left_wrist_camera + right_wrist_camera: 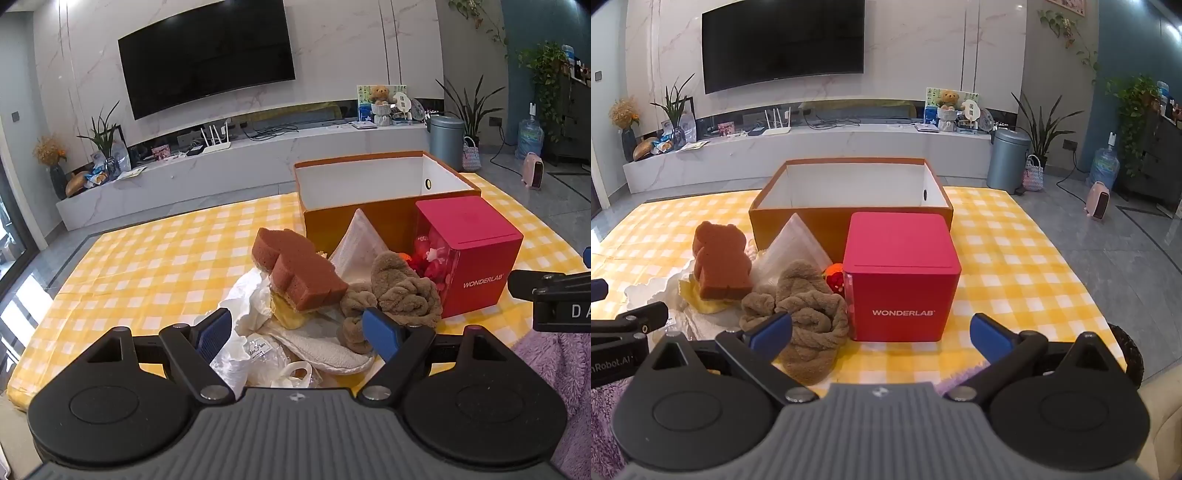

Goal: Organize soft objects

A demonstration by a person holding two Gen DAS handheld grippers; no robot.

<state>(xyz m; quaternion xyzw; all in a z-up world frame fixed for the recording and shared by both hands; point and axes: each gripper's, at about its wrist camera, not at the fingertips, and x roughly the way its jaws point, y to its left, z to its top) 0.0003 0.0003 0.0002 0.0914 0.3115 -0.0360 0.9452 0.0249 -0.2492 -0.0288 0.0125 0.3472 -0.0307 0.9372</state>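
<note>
A pile of soft things lies on the yellow checked cloth [147, 266]: a brown bear-shaped sponge [295, 273] on a yellow sponge [286, 314], a twisted brown towel [399, 291], a white slipper [325, 347], white plastic bags [243, 317] and a clear triangular packet [360, 240]. My left gripper [297, 332] is open, its fingers either side of the pile's near edge. My right gripper [881, 338] is open in front of the red WONDERLAB box [901, 277], the brown towel [809, 317] by its left finger. The bear sponge [720, 258] sits further left.
An open orange box [849, 214] with a white inside stands behind the pile; it also shows in the left wrist view [384, 184]. A purple fluffy fabric [554, 369] lies at the near right. A TV wall, plants and a bin [1008, 158] are beyond.
</note>
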